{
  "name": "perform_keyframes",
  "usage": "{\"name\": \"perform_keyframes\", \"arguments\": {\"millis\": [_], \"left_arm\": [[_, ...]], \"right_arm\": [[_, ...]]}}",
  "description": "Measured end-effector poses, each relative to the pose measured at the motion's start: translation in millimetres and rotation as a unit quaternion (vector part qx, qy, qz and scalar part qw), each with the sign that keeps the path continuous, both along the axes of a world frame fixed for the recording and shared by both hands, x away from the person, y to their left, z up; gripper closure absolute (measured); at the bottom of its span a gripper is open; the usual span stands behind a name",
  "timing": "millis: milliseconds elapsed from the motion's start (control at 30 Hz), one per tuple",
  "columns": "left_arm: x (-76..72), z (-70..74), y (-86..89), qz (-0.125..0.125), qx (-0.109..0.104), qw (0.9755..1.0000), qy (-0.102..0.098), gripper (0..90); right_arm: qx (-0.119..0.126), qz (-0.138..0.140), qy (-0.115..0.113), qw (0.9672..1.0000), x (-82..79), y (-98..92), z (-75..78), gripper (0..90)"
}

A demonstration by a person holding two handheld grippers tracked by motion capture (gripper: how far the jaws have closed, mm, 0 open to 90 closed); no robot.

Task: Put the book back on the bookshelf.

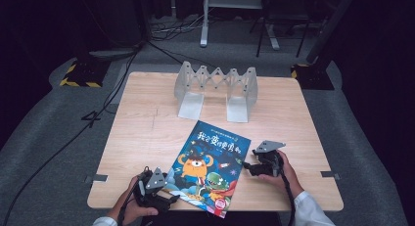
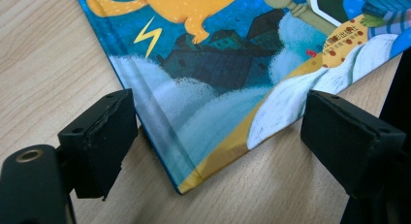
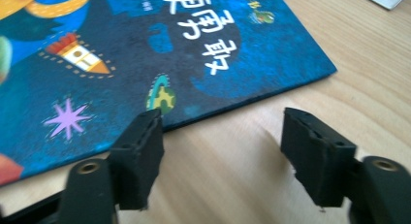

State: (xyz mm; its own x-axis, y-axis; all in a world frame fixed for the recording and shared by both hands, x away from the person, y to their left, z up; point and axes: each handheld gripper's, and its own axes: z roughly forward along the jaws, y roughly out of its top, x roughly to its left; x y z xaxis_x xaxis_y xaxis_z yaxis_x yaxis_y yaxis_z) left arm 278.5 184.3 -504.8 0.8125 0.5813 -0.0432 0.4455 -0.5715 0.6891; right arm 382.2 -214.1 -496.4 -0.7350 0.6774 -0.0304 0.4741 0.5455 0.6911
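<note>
A: Nearest us, the left gripper (image 1: 169, 199) sits low at the table's (image 1: 147, 128) front edge, right at the book's (image 1: 208, 167) near-left corner; in the left gripper view the jaws stand wide, and that corner of the book (image 2: 213, 83) pokes in between them; neither pad (image 2: 104, 136) presses on it.

B: So nothing held there?

A: Nothing; table wood shows on both sides of the corner, and the cover lies flat.

B: And the other side?

A: The right gripper (image 1: 248, 167) is at the book's right edge, about halfway up it; jaws wide too; in the right gripper view one pad (image 3: 140, 151) sits just at the edge of the book (image 3: 145, 54), the other over bare wood; whether that first pad touches the cover, I can't tell.

B: Where's the book itself?

A: Flat on the table, near the front and a little right of centre, turned askew, its bottom corner reaching the front edge.

B: Beyond it?

A: A grey rack (image 1: 215, 86), folding type, stands toward the back edge, well apart from the book.
</note>
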Motion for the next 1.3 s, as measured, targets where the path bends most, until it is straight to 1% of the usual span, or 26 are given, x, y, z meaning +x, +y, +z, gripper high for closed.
{"name": "perform_keyframes", "arguments": {"millis": [33, 67, 167, 200, 233, 267, 300, 333, 400, 433, 500, 533, 600, 633, 667, 733, 800, 867, 900, 1000, 1133, 1200, 1300], "left_arm": [[-0.8, -0.1, -0.1, 0.001, -0.001, 1.0, 0.0, 13.4], [-1.9, -0.1, -0.2, -0.002, -0.002, 1.0, 0.0, 13.8], [-2.9, -0.1, -0.1, -0.005, -0.006, 1.0, 0.002, 14.7], [-3.2, -0.1, 0.2, -0.006, -0.008, 0.9999, 0.002, 14.7], [-4.1, -0.1, 0.8, -0.005, -0.01, 0.9999, 0.004, 15.2], [-5.7, -0.1, 2.0, -0.007, -0.013, 0.9999, 0.005, 15.4], [-5.7, -0.1, 2.0, -0.007, -0.013, 0.9999, 0.005, 15.9], [-6.6, 0.3, 2.5, -0.009, -0.01, 0.9999, 0.005, 15.9], [-8.6, 0.6, 3.4, -0.009, -0.008, 0.9999, 0.004, 17.4], [-9.5, 0.8, 4.7, -0.011, -0.008, 0.9999, 0.002, 18.2], [-10.3, 2.3, 10.0, -0.007, -0.008, 0.9999, 0.002, 24.9], [-9.6, 2.8, 12.7, -0.005, -0.015, 0.9999, 0.006, 31.7], [-9.1, 2.5, 20.6, -0.001, -0.038, 0.9991, 0.02, 38.9], [-9.6, 2.3, 21.9, -0.003, -0.039, 0.999, 0.02, 41.4], [-9.6, 2.3, 21.9, -0.003, -0.039, 0.999, 0.02, 41.6], [-10.4, 2.7, 21.3, -0.008, -0.031, 0.9994, 0.015, 42.2], [-10.4, 3.3, 20.3, -0.011, -0.026, 0.9995, 0.014, 42.7], [-9.3, 3.6, 20.2, -0.012, -0.025, 0.9995, 0.015, 42.7], [-8.2, 3.3, 19.1, -0.012, -0.031, 0.9993, 0.018, 42.5], [-7.6, 3.3, 12.4, -0.019, -0.028, 0.9993, 0.016, 42.4], [-7.4, 3.2, -2.1, -0.034, -0.025, 0.999, 0.012, 42.5], [-6.2, 3.0, -8.4, -0.041, -0.025, 0.9988, 0.01, 42.4], [-3.7, 2.1, -18.3, -0.047, -0.031, 0.9984, 0.009, 42.3]], "right_arm": [[0.001, -0.002, 0.002, 1.0, 4.1, 1.2, -0.3, 26.3], [0.004, -0.013, 0.006, 0.9999, 12.8, 4.1, -1.3, 23.9], [0.005, -0.025, -0.006, 0.9996, 20.1, 10.1, -2.4, 24.6], [0.005, -0.025, -0.006, 0.9996, 20.1, 10.1, -2.4, 24.6], [0.003, -0.03, -0.005, 0.9995, 20.3, 13.0, -1.3, 28.9], [0.001, -0.029, -0.006, 0.9996, 18.4, 13.5, -0.7, 29.8], [0.003, -0.024, -0.002, 0.9997, 15.7, 13.5, -0.5, 29.1], [0.003, -0.024, -0.002, 0.9997, 15.7, 13.5, -0.5, 29.1], [0.004, 0.003, 0.008, 1.0, 6.0, 12.5, -0.8, 26.9], [0.004, 0.011, 0.008, 0.9999, 1.9, 12.3, -0.9, 26.9], [0.003, 0.032, 0.009, 0.9994, -10.2, 10.5, -0.8, 26.9], [0.003, 0.039, 0.008, 0.9992, -16.1, 9.2, -0.9, 26.8], [0.003, 0.045, 0.009, 0.999, -23.8, 6.6, -0.8, 26.9], [0.003, 0.047, 0.007, 0.9989, -29.2, 3.9, -0.9, 26.8], [0.003, 0.047, 0.007, 0.9989, -29.2, 3.9, -0.9, 26.8], [0.002, 0.05, 0.008, 0.9987, -35.4, -0.3, -0.8, 26.7], [0.005, 0.047, 0.008, 0.9989, -39.8, -4.0, -1.2, 26.7], [0.006, 0.046, 0.008, 0.9989, -43.4, -5.2, -1.4, 26.7], [0.005, 0.047, 0.007, 0.9989, -44.5, -5.4, -1.4, 26.7], [0.002, 0.053, 0.008, 0.9986, -47.1, -5.3, -0.8, 26.6], [0.001, 0.057, 0.01, 0.9983, -47.1, -6.8, -0.6, 26.1], [0.0, 0.056, 0.011, 0.9984, -46.9, -7.9, -0.4, 25.9], [0.0, 0.058, 0.011, 0.9982, -47.9, -11.8, -0.4, 25.9]]}}
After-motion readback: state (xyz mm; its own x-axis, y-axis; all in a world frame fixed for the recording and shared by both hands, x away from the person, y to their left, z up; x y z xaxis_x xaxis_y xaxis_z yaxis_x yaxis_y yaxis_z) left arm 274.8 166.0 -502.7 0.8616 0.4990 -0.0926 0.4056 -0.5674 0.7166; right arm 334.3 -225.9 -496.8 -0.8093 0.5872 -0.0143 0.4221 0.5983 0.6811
